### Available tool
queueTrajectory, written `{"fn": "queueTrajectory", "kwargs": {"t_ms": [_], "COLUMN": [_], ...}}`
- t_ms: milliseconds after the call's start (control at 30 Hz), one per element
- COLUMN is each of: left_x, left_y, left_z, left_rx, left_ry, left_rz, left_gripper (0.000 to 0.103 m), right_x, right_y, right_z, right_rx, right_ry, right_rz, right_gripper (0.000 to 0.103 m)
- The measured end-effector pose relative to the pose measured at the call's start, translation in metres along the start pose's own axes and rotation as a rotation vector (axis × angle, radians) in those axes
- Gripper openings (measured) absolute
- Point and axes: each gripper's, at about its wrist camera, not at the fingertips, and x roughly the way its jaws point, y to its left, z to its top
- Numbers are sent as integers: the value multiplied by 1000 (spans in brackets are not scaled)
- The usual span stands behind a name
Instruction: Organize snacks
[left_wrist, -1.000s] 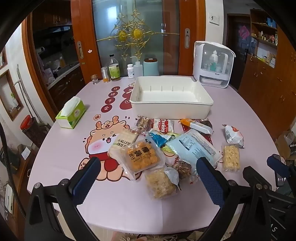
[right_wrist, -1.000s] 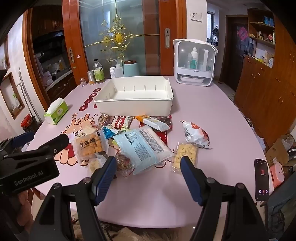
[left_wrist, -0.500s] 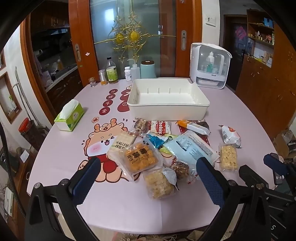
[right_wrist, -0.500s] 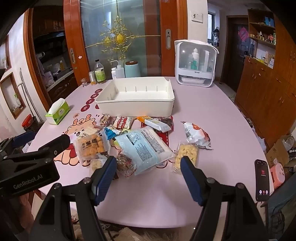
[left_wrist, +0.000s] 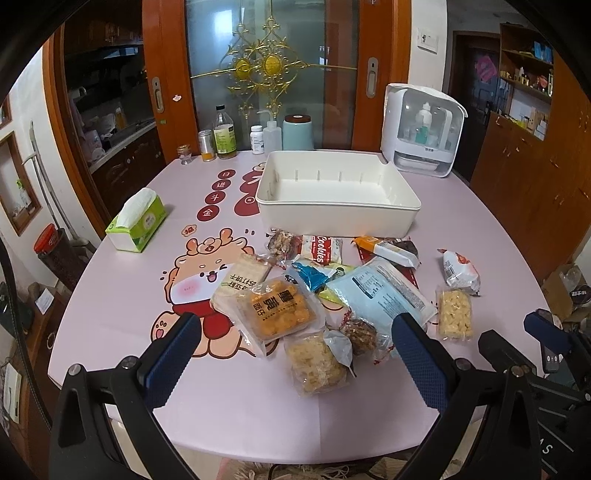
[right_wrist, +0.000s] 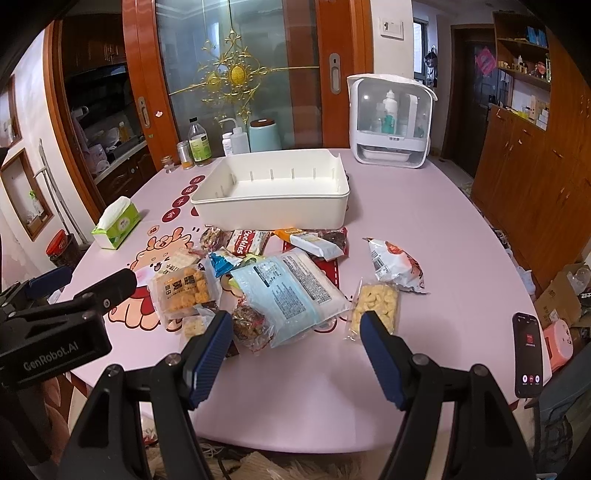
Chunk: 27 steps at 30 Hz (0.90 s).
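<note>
While both claws hang released over the near table edge, left gripper (left_wrist: 295, 354) and right gripper (right_wrist: 295, 350) grasp nothing. Snack packets (left_wrist: 332, 291) lie mid-table in a loose pile, some overlapping, contents partly unreadable. White bin (left_wrist: 338, 216) sits just behind them.

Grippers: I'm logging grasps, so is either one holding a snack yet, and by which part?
Nothing is held. The left gripper and right gripper are both open.

Empty white bin (left_wrist: 338, 218) behind scattered snack packets (left_wrist: 321, 291) on pink table (left_wrist: 236, 398).
</note>
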Motion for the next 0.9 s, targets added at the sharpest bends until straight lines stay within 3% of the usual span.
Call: {"fn": "queueTrajectory", "kwargs": {"t_ms": [900], "left_x": [2], "left_y": [-13], "left_z": [0], "left_rx": [70], "left_ry": [29], "left_rz": [11], "left_gripper": [102], "right_x": [3], "right_y": [-2], "right_z": [-2], "right_rx": [12], "right_ry": [11], "right_rz": [22], "right_gripper": [72]}}
